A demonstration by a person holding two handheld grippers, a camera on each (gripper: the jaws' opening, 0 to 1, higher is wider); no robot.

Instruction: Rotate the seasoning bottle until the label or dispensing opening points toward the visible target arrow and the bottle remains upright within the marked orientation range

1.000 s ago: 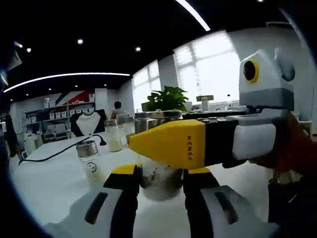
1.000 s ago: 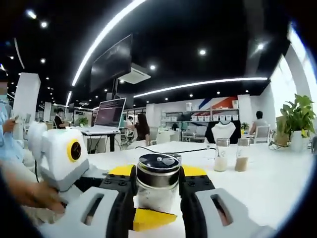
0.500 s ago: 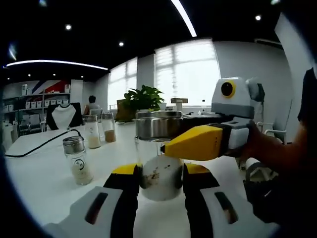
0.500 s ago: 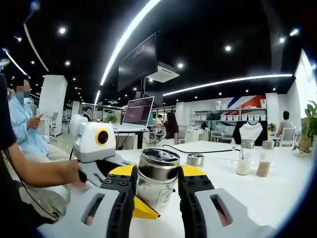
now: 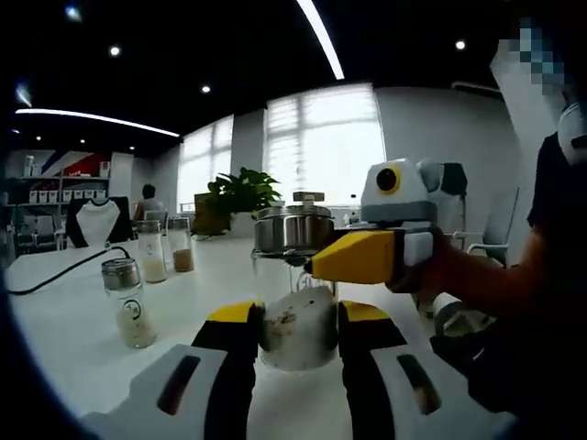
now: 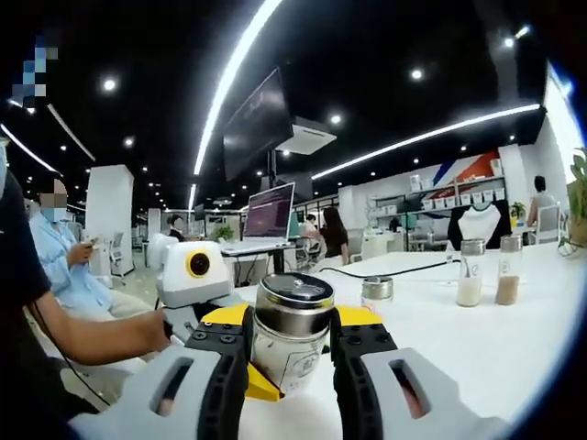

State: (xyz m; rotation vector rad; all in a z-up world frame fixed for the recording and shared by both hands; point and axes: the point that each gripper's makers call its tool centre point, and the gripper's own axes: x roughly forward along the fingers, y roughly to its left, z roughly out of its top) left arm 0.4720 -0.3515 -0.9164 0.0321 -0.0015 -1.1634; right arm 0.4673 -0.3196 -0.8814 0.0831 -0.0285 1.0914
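A: Left gripper view: the white table (image 5: 73, 321) spreads wide, and on it the seasoning bottle (image 5: 295, 302) stands upright, clenched low down between the left gripper (image 5: 295, 335) jaws, while the right gripper (image 5: 362, 257) grasps it just under the steel cap (image 5: 293, 229).

B: Right gripper view agrees: the right gripper (image 6: 289, 344) is clamped on the glass body. No target arrow is visible, so an over-turn seems likely.

A: Two opposing grips could also tilt the bottle, or let the cap twist loose. The small shaker (image 5: 128, 298) stands apart, likely safe.
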